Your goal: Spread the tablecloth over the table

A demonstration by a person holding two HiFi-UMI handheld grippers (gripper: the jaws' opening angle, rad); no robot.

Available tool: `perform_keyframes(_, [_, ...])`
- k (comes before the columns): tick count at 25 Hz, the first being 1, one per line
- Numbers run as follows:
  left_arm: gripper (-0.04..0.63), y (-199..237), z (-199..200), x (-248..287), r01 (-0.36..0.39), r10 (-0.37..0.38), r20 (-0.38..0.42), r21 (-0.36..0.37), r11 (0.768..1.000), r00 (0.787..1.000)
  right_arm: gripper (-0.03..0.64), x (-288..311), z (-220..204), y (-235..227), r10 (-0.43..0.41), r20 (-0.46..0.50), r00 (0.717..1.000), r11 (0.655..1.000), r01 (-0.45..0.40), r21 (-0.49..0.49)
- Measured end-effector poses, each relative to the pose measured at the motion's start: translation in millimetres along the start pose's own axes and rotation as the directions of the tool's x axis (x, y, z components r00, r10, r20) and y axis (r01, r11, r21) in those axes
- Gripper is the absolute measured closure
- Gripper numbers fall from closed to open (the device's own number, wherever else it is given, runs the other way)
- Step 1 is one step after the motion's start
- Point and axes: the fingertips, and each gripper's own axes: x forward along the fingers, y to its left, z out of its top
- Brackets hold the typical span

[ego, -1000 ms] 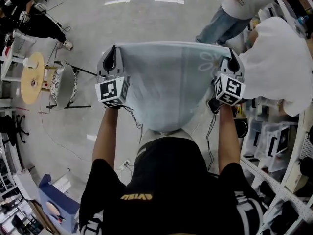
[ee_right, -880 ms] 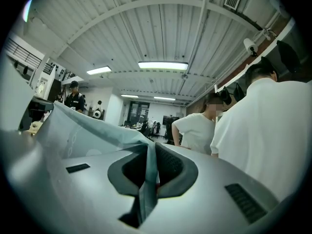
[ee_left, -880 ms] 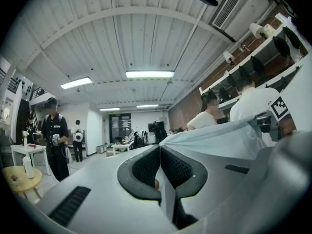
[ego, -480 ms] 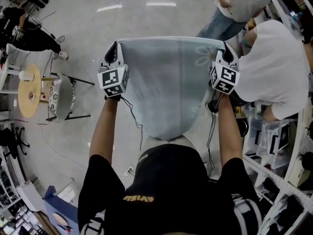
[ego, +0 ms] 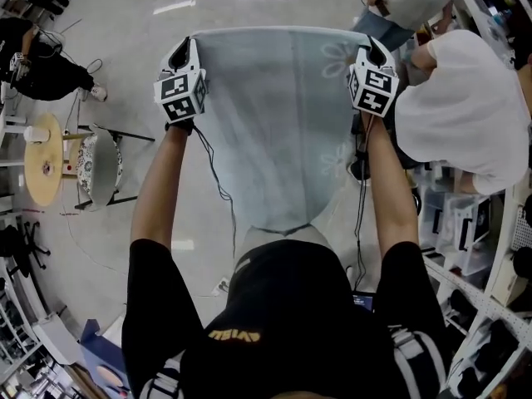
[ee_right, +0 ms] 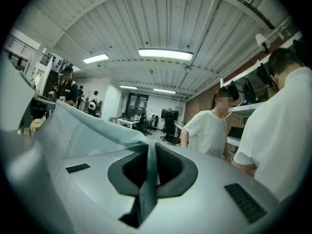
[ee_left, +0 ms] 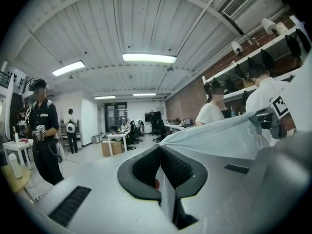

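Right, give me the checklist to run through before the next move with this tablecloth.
1. Is the left gripper shut on a corner of the tablecloth? Ok.
2. Is the right gripper shut on the other top corner? Ok.
3. Is the top edge stretched straight between the two grippers, with no twist? Ok.
4. Is the table to be covered in sight? Cannot tell; the head view shows only floor beyond the cloth.
5. Is there room on the right? Not ok; a person in a white shirt is close beside the right gripper.

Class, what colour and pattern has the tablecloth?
Pale blue-grey tablecloth, faint flower outlines; clearest in head view.
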Motion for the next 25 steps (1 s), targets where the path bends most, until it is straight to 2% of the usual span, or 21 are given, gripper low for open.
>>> perform_keyframes(4, [0.575,9.0,-19.9,17.6,-0.035,0.035,-0.029,0.027,0.999,0.999,0.609,25.7,-15.6,13.7,0.062,-0.034,0.997,0.996,-0.06,0.064])
perform_keyframes(14, [0.574,-7.3,-61.0,15.0,-0.001,0.002,-0.083,0.008,1.0,0.997,0.607,19.4,-57.9,16.4,0.048,-0.114,0.992,0.998,-0.042,0.051])
perform_keyframes(18, [0.574,-14.1,-87.1,8.3,0.009,-0.009,-0.128,0.001,1.0,0.992,0.606,12.2,-80.3,25.4,0.063,-0.154,0.986,0.997,-0.054,0.063])
perform_keyframes(21, [0.574,-15.7,-98.5,8.9,0.032,-0.03,-0.137,0.011,0.999,0.99,0.606,12.5,-90.4,41.6,0.084,-0.168,0.982,0.996,-0.079,0.035])
perform_keyframes(25, [0.574,-21.6,-130.8,-4.4,0.037,-0.039,-0.176,-0.018,0.999,0.984,0.604,3.0,-114.9,58.9,0.102,-0.203,0.974,0.995,-0.1,0.019])
